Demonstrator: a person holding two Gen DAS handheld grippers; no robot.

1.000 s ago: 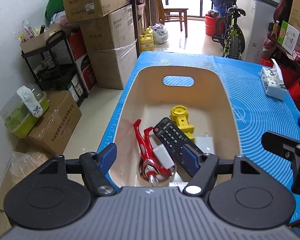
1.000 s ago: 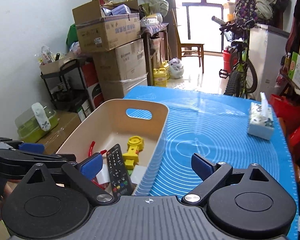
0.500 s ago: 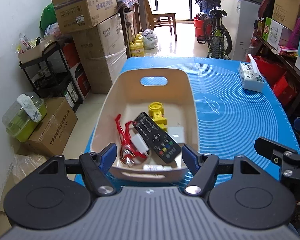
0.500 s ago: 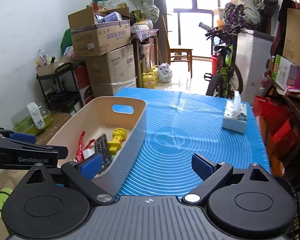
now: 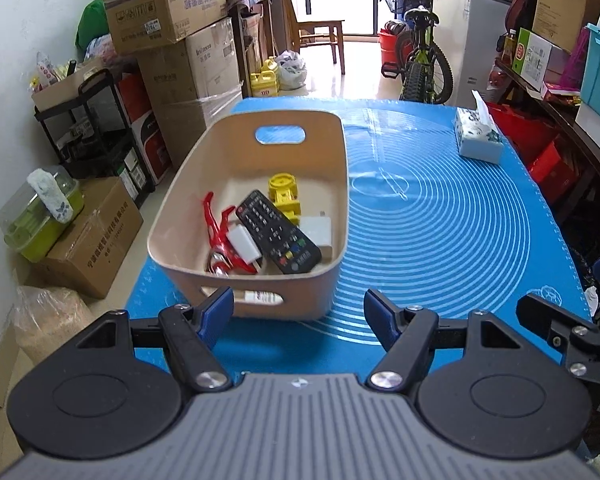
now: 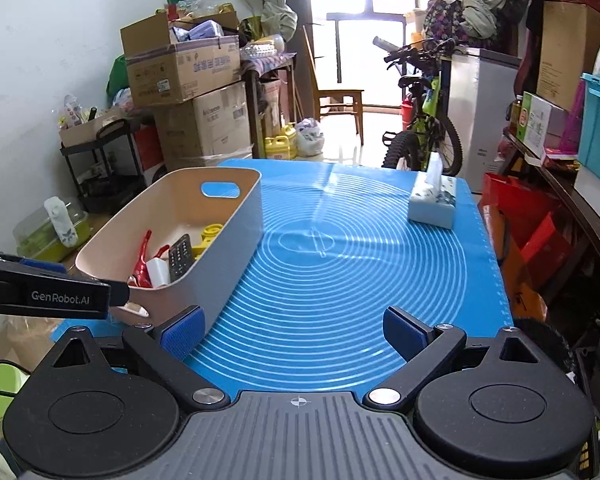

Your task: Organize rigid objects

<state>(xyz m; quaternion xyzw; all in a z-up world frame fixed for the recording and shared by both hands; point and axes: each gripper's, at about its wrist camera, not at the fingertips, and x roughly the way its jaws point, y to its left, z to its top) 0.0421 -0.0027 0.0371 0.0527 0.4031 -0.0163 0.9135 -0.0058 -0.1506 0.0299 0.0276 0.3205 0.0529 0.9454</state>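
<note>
**Both claws spread and empty at the near edge**

The tabletop (image 5: 440, 216) carries a blue mat printed with white rings. On its left side sits the beige bin (image 5: 342, 184), upright, a handle slot cut in each short wall. A tissue box (image 5: 478, 138) stands well apart from it at the far right edge.

The left claw (image 5: 298, 314) is held level, low over the mat and pointing down the length of the tabletop, its blue pads wide apart with nothing between them; the bin's near wall is just ahead of its left finger. The right claw (image 6: 294, 330) is held level too, further to the right, equally spread and holding nothing (its own view catches the left one's black side at the left edge).

Inside the bin lie a black remote (image 5: 278, 238), angled across the floor, a red clip (image 5: 218, 226) to its left, a yellow toy (image 5: 284, 196) behind it, and two white adapters (image 5: 318, 230), one touching each side of the remote.
</note>
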